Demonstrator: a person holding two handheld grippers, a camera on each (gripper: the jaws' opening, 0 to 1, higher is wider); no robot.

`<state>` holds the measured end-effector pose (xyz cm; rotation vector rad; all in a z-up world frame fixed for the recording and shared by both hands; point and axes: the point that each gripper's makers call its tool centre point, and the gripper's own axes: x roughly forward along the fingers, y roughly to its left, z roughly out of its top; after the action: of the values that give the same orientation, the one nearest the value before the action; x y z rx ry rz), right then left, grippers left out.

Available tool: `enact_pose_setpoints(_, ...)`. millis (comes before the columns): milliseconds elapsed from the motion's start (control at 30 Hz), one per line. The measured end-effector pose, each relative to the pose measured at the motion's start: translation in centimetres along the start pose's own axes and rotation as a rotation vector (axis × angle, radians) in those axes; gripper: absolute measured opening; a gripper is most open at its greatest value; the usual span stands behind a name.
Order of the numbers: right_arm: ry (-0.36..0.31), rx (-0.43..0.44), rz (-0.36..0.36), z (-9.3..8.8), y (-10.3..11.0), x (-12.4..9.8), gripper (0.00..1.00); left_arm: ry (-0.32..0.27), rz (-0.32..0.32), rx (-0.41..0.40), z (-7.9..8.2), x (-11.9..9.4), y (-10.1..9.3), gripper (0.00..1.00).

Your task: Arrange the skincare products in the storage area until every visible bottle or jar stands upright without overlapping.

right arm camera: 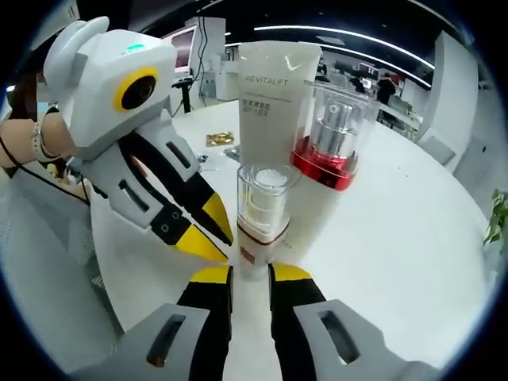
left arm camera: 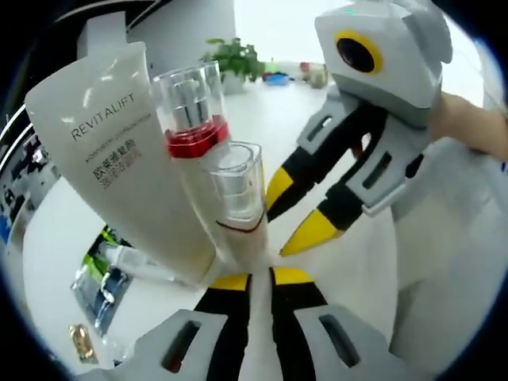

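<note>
Left hand-held gripper [left arm camera: 260, 278]: in the left gripper view its yellow-tipped jaws stand slightly apart with only a thin gap, holding nothing. Just past the tips stands the small clear-capped bottle [left arm camera: 236, 200], upright on the white desk [left arm camera: 341, 270]; I cannot tell whether the tips touch its base. Behind it is the red-banded pump bottle [left arm camera: 193, 111], and to its left the white Revitalift tube [left arm camera: 111, 151], tilted in this view. All three sit close together, their outlines overlapping from here.

Right hand-held gripper [right arm camera: 250, 274]: in the right gripper view my jaws are a little apart, flanking the foot of the small clear-capped bottle [right arm camera: 261, 214], not clamped on it as far as I can see. The red-banded pump bottle [right arm camera: 332, 139] stands behind and to the right, the white Revitalift tube [right arm camera: 274, 95] upright behind both.

View differences: the left gripper view shows a potted plant [left arm camera: 234, 57] far across the desk, and loose sachets [left arm camera: 103, 282] lying flat at lower left. The right gripper view shows a small gold packet [right arm camera: 220, 139] beside the tube, plus office background. Each view catches the other hand-held gripper coming in from the side, jaws apart, tips near the small bottle; in the right gripper view, a wrist with a bracelet [right arm camera: 38, 143]
</note>
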<state>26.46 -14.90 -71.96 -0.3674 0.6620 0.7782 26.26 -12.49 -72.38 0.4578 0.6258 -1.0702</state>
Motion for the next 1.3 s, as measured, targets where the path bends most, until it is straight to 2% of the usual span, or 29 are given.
enact_pose_setpoints(133, 0.003, 0.017, 0.008, 0.0, 0.2, -0.3, 0.19, -0.017, 0.003, -0.026, 0.2, -0.9, 0.0, 0.05)
enact_pose_setpoints(400, -0.009, 0.031, 0.007, 0.3, 0.9, -1.5, 0.27, -0.029, 0.018, -0.048, 0.0, -3.3, -0.3, 0.06)
enact_pose_setpoints(433, -0.016, 0.037, 0.009, 0.4, 1.1, -1.6, 0.27, -0.035, 0.017, -0.059, 0.0, -3.5, -0.2, 0.06)
enact_pose_setpoints(467, -0.019, 0.040, 0.009, 0.4, 1.1, -1.7, 0.27, -0.059, 0.000, -0.119, 0.3, -3.8, -0.6, 0.05)
enact_pose_setpoints(533, -0.026, 0.048, 0.006, 0.5, 1.3, -1.9, 0.29, -0.090, -0.001, -0.151, 0.8, -4.3, -0.4, 0.06)
enact_pose_setpoints(633, -0.030, 0.053, -0.002, 0.5, 1.4, -2.2, 0.32, -0.083, 0.020, -0.134, 0.7, -5.1, -0.3, 0.06)
enact_pose_setpoints(833, -0.060, 0.064, -0.011, 1.5, 2.0, -3.1, 0.35, -0.100, 0.045, -0.163, 0.6, -6.6, 0.0, 0.08)
enact_pose_setpoints(900, -0.065, 0.067, -0.011, 1.8, 2.0, -3.2, 0.37, -0.113, 0.035, -0.178, 0.7, -7.3, -0.2, 0.10)
enact_pose_setpoints(1100, -0.087, 0.057, -0.014, 3.0, 2.6, -3.9, 0.43, -0.109, 0.072, -0.196, 0.0, -8.7, 0.3, 0.16)
enact_pose_setpoints(1300, -0.111, 0.035, -0.031, 4.4, 2.7, -4.9, 0.52, -0.118, 0.147, -0.214, -0.2, -10.9, 1.4, 0.27)
